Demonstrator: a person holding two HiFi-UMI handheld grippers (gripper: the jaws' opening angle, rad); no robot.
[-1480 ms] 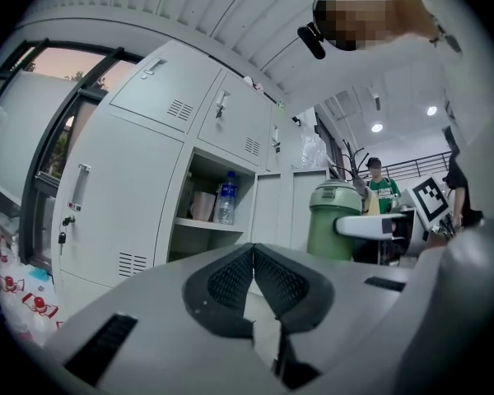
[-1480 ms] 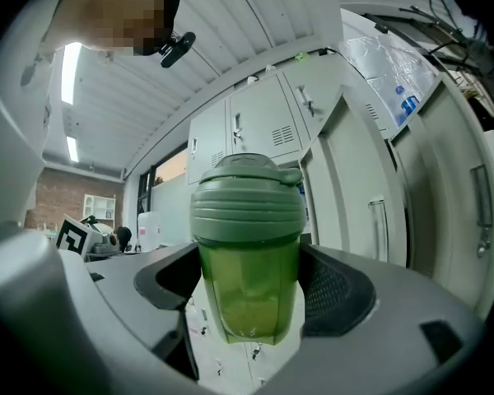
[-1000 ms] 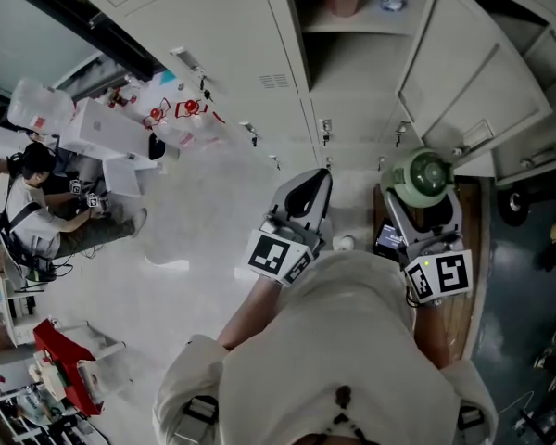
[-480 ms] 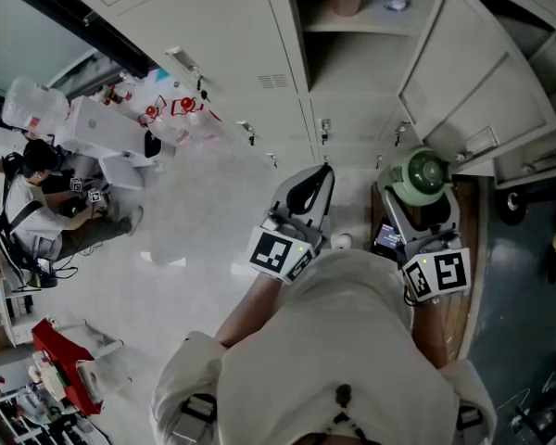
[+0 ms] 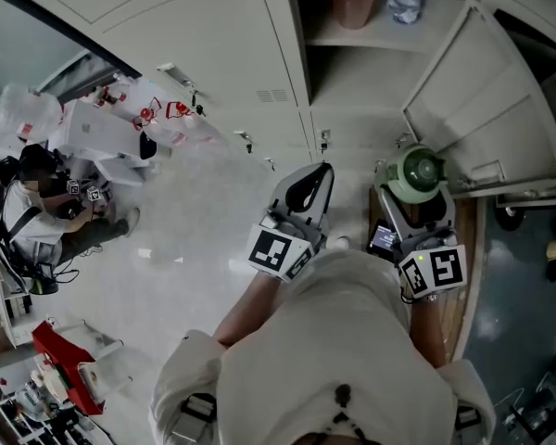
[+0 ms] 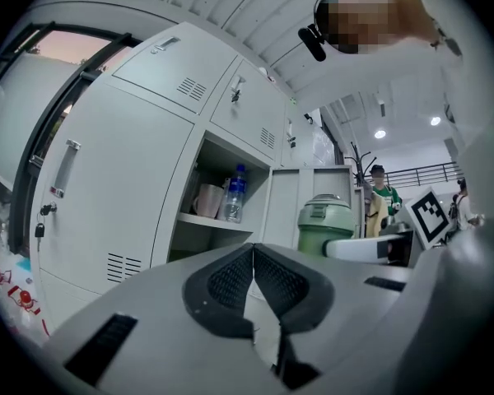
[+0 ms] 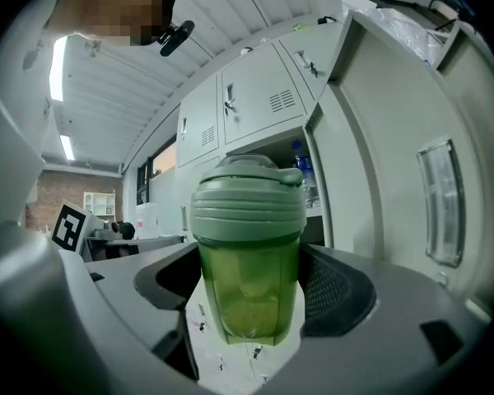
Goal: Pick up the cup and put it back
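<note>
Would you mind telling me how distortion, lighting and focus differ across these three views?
Head view: evenly lit, the lockers bow, green cup sharp. Left gripper view: strong fisheye with dark corners, small bright ceiling lamps, the shut left gripper soft up close. Right gripper view: same fisheye; the cup shows crisp and translucent in the right gripper.

In the head view the light is soft and even, with no hard shadows. The pale lockers point(image 5: 213, 54) and floor point(image 5: 167, 295) look washed out, with 2 faint glare patches on the floor at centre left. The lower right corner is dim. Locker edges bow near the frame borders.

Both gripper views are fisheye circles with black corners. In the left gripper view, 2 ceiling lamps point(image 6: 380, 134) glow at the right, and the left tool point(image 6: 253, 249) looks soft close to the lens. In the right gripper view, strip lights point(image 7: 58, 68) flare at the upper left, and light shines through the translucent shaker cup point(image 7: 249, 253).
</note>
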